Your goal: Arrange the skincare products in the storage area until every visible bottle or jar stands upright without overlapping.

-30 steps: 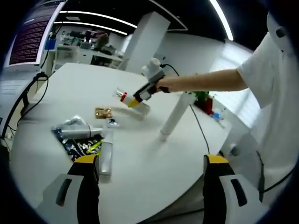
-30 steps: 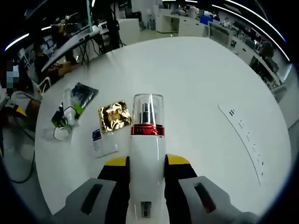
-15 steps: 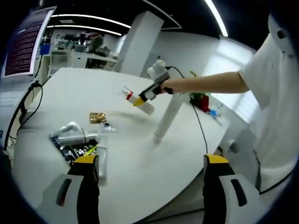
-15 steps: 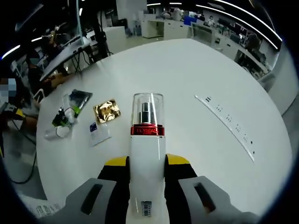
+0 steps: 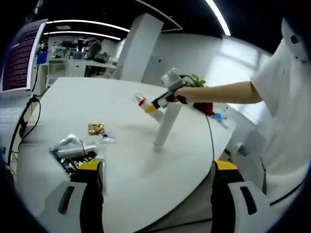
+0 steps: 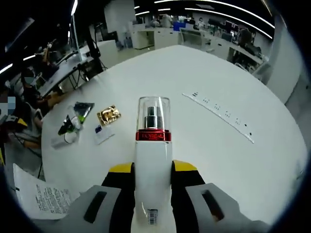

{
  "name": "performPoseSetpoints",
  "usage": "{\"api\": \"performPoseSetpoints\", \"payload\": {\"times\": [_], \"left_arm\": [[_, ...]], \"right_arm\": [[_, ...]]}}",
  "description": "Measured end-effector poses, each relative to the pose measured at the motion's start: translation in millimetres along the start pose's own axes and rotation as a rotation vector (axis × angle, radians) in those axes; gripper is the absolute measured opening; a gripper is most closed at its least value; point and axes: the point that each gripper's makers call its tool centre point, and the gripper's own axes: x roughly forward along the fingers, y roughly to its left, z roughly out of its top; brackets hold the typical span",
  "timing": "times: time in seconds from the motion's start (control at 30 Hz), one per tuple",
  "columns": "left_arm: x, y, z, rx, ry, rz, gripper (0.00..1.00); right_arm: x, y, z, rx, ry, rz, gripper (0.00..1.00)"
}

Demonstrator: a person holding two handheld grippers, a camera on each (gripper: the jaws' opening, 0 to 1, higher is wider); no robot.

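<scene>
Outstretched arm lifts right gripper [image 5: 156, 104] above the surface [image 5: 121, 145], fingers clamping the pump bottle [image 6: 152, 160], cap forward; left gripper [image 5: 155, 194] fingers spread

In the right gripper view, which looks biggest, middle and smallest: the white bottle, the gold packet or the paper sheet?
1. White bottle, biggest, but it is held right at the camera, so nearness inflates it.
2. Paper sheet, cut off at the edge.
3. Gold packet, smallest, lying farther away on the table.

The lower end of the white pump bottle with a red band and clear cap [image 6: 152, 160] is cut off by the bottom edge of the right gripper view, its sides covered by the jaws. Left of it, the small items beside the gold foil sachet [image 6: 109, 115] are too small to be identified. In the left gripper view, the black patterned packet [image 5: 73, 161] is partly hidden behind a jaw.
</scene>
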Motion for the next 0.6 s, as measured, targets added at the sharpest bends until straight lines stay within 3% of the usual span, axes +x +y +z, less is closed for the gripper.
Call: {"api": "performPoseSetpoints", "payload": {"times": [0.47,0.6], "left_arm": [[-3.7,-14.8,9.8,0.023,-0.024,-0.025,0.84],[-1.1,-22.0,10.6,0.030,-0.022,-0.042,0.84]], "right_arm": [[-61.0,-2.2,-30.8,0.105,-0.094,-0.055,0.26],[-79.4,11.0,-39.9,0.136,-0.130,-0.063,0.26]]}}
